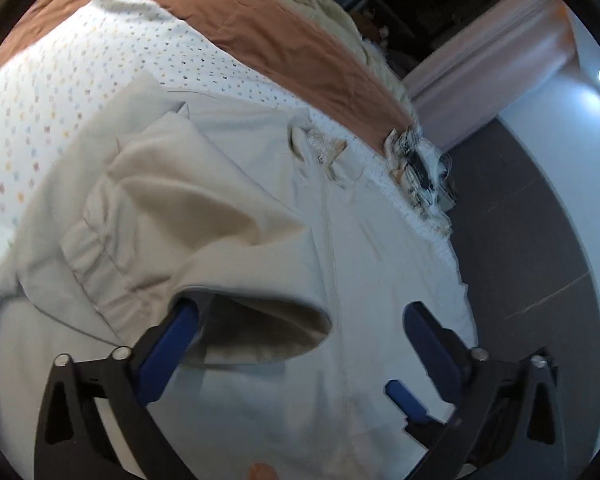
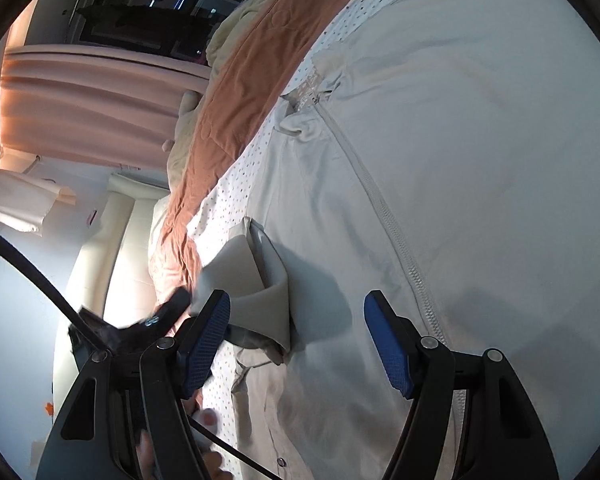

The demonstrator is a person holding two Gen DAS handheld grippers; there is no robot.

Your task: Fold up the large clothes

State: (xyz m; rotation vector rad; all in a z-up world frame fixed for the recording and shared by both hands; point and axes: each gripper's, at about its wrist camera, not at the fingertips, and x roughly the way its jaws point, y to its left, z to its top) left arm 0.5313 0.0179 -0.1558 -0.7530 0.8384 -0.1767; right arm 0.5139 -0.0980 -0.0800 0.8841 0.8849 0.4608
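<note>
Bedding fills the background: a spotted white sheet [image 1: 60, 80] covers the bed, a rust-brown blanket [image 1: 260, 28] runs along its far side, and a pale grey zip-front jacket [image 1: 380, 240] lies spread flat on the sheet, probably laid out front-up so its sleeves can be folded in over the chest. Starting at the left gripper [image 1: 300, 320], its jaws stand wide apart and hold nothing; a folded sleeve [image 1: 172, 208] with an elastic cuff [image 1: 96, 256] lies across the jacket body from about 10 o'clock of the gripper down to its left finger [image 1: 172, 344], whose tip is tucked under the sleeve's lower edge, while the right finger [image 1: 432, 344] rests clear over bare jacket cloth. The sleeve looks as if it has been let go there, laid inward as the first fold. Further out, at 12 o'clock, the zip runs up to the collar [image 1: 320, 148], and beyond that, near 1 o'clock, a small heap of patterned cloth [image 1: 416, 168] sits at the bed's edge. The right gripper [image 2: 296, 340] is part open, its pads gripping nothing; a doubled flap of the jacket's fabric [image 2: 260, 280] stands up just beside its left finger [image 2: 204, 344], at about 11 o'clock, and the zip [image 2: 400, 240] passes at 1 o'clock. That raised flap appears to be the next piece to flatten or fold.
</note>
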